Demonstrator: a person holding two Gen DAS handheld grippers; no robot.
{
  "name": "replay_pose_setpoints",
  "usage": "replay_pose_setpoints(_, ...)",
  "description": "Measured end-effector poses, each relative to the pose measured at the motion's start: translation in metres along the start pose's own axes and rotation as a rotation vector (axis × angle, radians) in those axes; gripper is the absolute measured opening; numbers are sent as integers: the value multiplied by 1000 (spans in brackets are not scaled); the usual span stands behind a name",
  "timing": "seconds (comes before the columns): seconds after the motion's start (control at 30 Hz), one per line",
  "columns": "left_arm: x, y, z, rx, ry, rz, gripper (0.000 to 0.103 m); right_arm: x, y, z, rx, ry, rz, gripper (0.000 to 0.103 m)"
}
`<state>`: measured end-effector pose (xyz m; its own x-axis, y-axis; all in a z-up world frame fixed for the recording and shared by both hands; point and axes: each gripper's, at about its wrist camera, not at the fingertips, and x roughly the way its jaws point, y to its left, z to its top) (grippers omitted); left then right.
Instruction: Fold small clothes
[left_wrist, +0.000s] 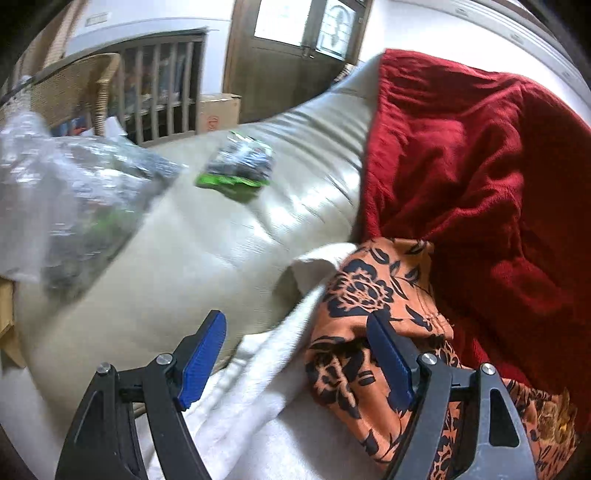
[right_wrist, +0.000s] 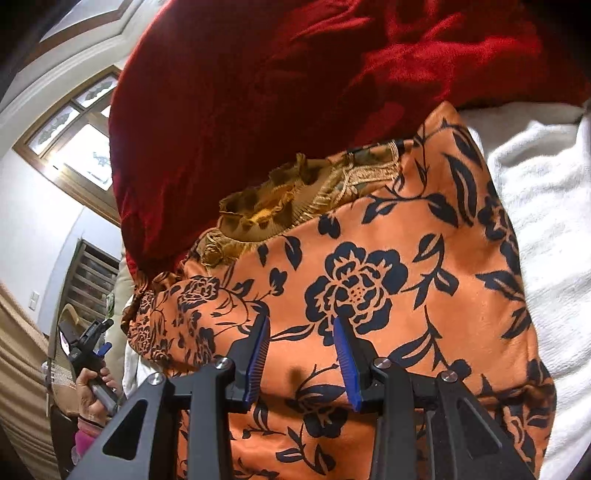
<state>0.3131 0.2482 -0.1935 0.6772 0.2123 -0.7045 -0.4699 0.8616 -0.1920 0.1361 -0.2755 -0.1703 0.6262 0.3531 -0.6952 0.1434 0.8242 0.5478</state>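
An orange garment with dark blue flowers lies folded on a white towel, its far edge against a red blanket. My right gripper hovers low over the garment's middle, its jaws partly apart and only flat cloth showing between them. In the left wrist view the same garment lies at the right. My left gripper stands wide open over the white towel at the garment's left edge, its right fingertip over the orange cloth. Nothing is pinched.
A gold pleated cloth peeks out between garment and blanket. The cream sofa holds a green packet and a clear plastic bag. A hand shows at the lower left of the right wrist view.
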Motion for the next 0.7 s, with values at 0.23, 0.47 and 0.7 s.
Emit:
replay_pose_setpoints(0.23, 20, -23, -14, 291, 17, 111, 79, 7, -7, 2, 25, 19, -18, 39)
replay_pose_setpoints(0.47, 33, -47, -9, 466, -52, 224, 79, 9, -11, 2, 46, 28, -15, 39)
replay_pose_setpoints(0.7, 48, -73, -8, 567, -54, 213, 79, 6, -17, 2, 65, 28, -2, 39)
